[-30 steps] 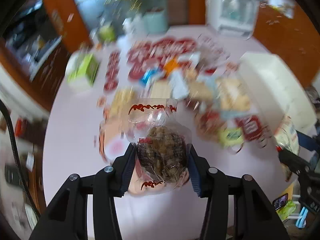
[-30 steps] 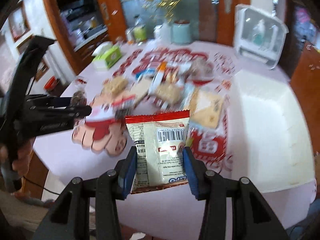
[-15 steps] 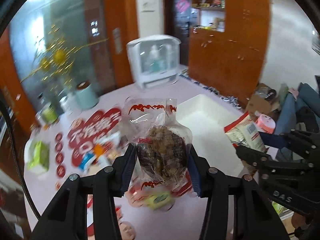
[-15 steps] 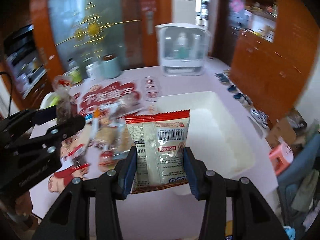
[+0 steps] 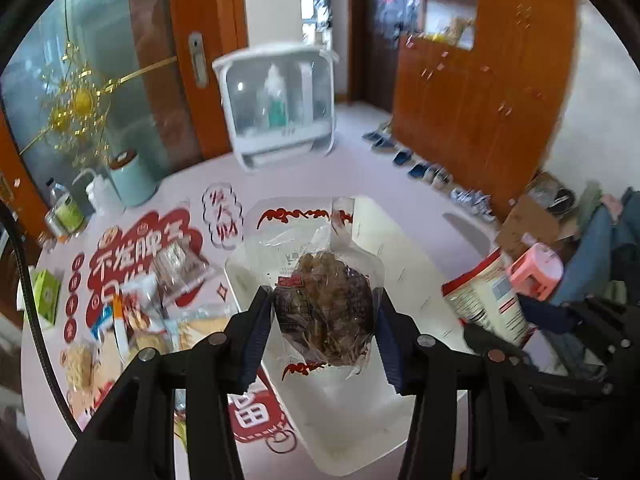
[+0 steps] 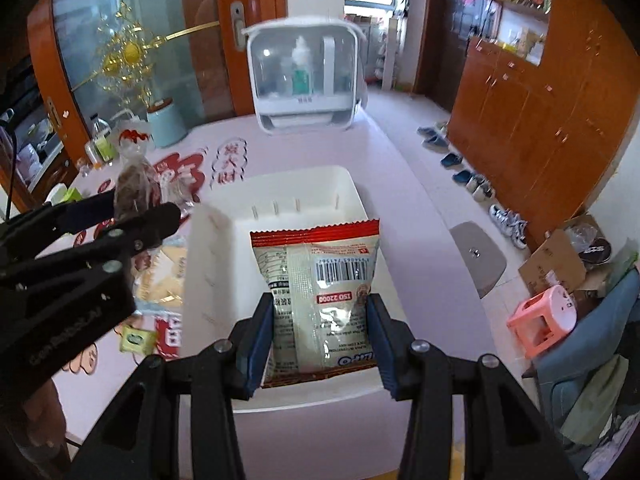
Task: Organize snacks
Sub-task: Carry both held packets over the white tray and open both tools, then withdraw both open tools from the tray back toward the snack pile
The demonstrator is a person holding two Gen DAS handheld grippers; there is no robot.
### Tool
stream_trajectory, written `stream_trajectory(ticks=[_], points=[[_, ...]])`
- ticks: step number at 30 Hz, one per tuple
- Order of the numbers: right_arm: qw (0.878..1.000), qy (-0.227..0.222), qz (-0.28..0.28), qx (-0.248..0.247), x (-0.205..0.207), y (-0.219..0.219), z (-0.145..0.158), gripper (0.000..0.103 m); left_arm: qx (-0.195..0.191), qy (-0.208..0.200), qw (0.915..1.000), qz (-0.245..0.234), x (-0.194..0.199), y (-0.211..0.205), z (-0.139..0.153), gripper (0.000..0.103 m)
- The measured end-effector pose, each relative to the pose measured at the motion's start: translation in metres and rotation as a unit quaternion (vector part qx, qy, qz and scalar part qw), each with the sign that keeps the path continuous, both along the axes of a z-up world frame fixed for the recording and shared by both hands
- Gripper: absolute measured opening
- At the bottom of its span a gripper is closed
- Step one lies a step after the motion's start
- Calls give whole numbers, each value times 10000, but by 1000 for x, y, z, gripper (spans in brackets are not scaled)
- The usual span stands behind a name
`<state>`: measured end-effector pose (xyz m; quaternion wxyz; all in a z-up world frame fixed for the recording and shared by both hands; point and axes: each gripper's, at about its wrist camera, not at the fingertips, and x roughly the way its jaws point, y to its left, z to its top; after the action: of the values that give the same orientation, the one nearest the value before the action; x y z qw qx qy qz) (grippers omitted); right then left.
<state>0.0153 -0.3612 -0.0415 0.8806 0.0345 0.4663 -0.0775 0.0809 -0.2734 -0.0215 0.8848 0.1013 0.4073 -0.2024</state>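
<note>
While both grippers hang above the pale pink table (image 6: 432,216), each one is clamped on a snack packet over the white plastic bin (image 6: 280,184). The left gripper (image 5: 324,320) grips a clear cellophane bag of brown dried snack (image 5: 326,304) by its sides, the blue pads pressed into the wrapper; red scroll print marks the bag's top and bottom seals. In the left wrist view the bag hangs over the bin's near end, with the bin running away toward 1 o'clock.

The right gripper (image 6: 320,328) is clenched on a cream packet with a red serrated edge (image 6: 320,288), barcode side facing the camera and its print upside down. It sits above the bin's near half, and the bin's inner floor shows bare behind it.

From the right wrist view, the left gripper and its bag stand at 9 to 10 o'clock, just beside the bin's left wall. A loose heap of snack packets (image 5: 160,304) lies on the red-printed mat at 9 o'clock in the left view, well clear of the bin. A white-framed clear cabinet (image 6: 304,76) stands at 12 o'clock on the table's far end, with a pale teal canister (image 6: 166,124) at 10 o'clock. A pink stool (image 6: 544,320) sits on the floor at 4 o'clock.
</note>
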Motion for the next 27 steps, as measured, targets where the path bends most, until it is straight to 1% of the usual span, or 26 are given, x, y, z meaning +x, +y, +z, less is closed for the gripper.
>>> stream_trajectory(ticks=[3,7,9,10,11,12,15,17,20,23,27], points=[[9999,110,95,94,8,-19,-14,46,233,175,9995,141,5,-15,-18,48],[9993,211,237,210,18,-24,-28,47,486,391,9975,341,7,-25,-36,52],[9993,155,321,138,21,-26,-32,47,597,470,9960,465,9,-24,-42,70],[9994,117,312,18,23,-25,-34,47,614,488,9954,544,8,-22,-43,76],[9994,112,312,-43,25,-26,-36,48,590,499,9951,615,9,-18,-44,85],[9994,130,335,7,26,-27,-38,49,494,511,9952,676,8,-13,-44,88],[9984,139,460,290,26,-30,-40,50,311,542,9946,831,3,3,-41,88],[9976,143,588,329,25,-27,-39,51,286,515,9934,983,-3,13,-38,88],[9968,105,759,249,22,-18,-36,51,348,412,9903,1280,-13,31,-33,88],[9954,90,898,316,20,-10,-32,51,386,295,9881,1462,-22,44,-25,88],[9937,-32,1042,417,18,2,-23,51,534,-78,9861,1573,-39,54,-10,88]])
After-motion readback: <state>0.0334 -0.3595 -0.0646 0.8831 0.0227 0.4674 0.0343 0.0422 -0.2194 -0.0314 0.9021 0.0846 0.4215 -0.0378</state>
